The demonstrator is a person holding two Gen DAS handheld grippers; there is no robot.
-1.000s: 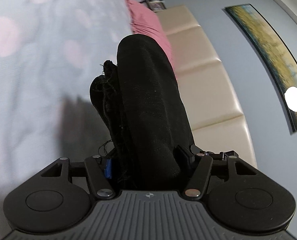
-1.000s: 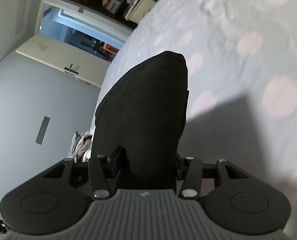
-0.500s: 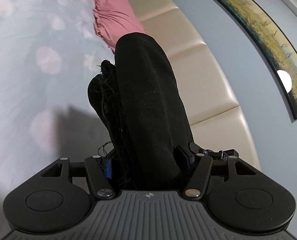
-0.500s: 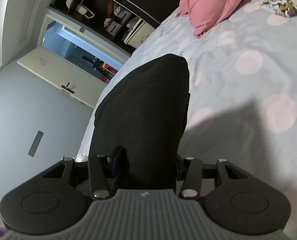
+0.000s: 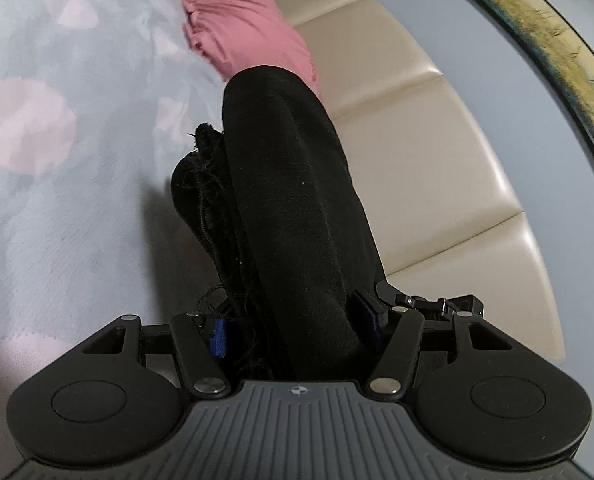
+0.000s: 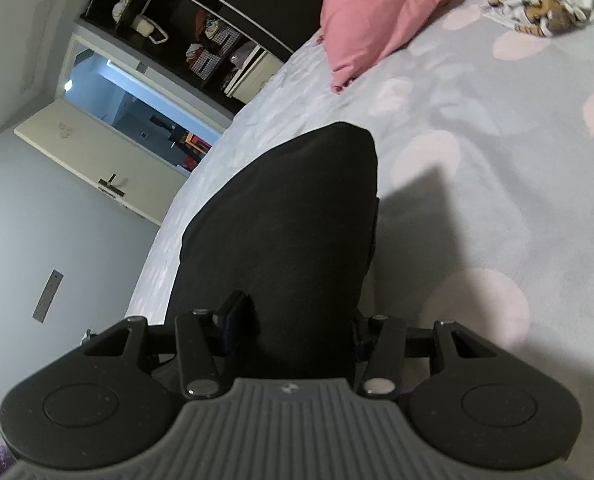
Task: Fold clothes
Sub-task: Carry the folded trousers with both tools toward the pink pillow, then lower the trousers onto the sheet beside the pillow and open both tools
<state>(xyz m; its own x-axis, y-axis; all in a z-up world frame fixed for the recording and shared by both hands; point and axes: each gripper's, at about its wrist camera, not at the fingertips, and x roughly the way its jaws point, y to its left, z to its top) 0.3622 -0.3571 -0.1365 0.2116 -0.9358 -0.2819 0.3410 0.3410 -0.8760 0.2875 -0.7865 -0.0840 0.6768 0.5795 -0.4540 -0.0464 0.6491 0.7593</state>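
A thick bundle of black garment (image 5: 289, 208) fills my left gripper (image 5: 293, 320), whose jaws are shut on it; a frayed edge with loose threads sticks out at its left side. Another part of the black garment (image 6: 285, 232) is clamped in my right gripper (image 6: 297, 320), bulging forward over the fingers. Both grippers hang above a pale grey bedspread with pink dots (image 5: 57, 160) (image 6: 477, 184). The cloth hides the fingertips in both views.
A pink pillow (image 5: 245, 28) (image 6: 377, 16) lies at the head of the bed beside a beige padded headboard (image 5: 429, 152). A patterned white garment (image 6: 545, 4) lies crumpled at the far right. An open door (image 6: 97, 152) and shelves (image 6: 201, 40) stand beyond the bed's edge.
Both grippers have travelled across the bed and sunk a little with the black garment in them; the pillow and headboard have come closer, and the patterned garment has come into the right wrist view.
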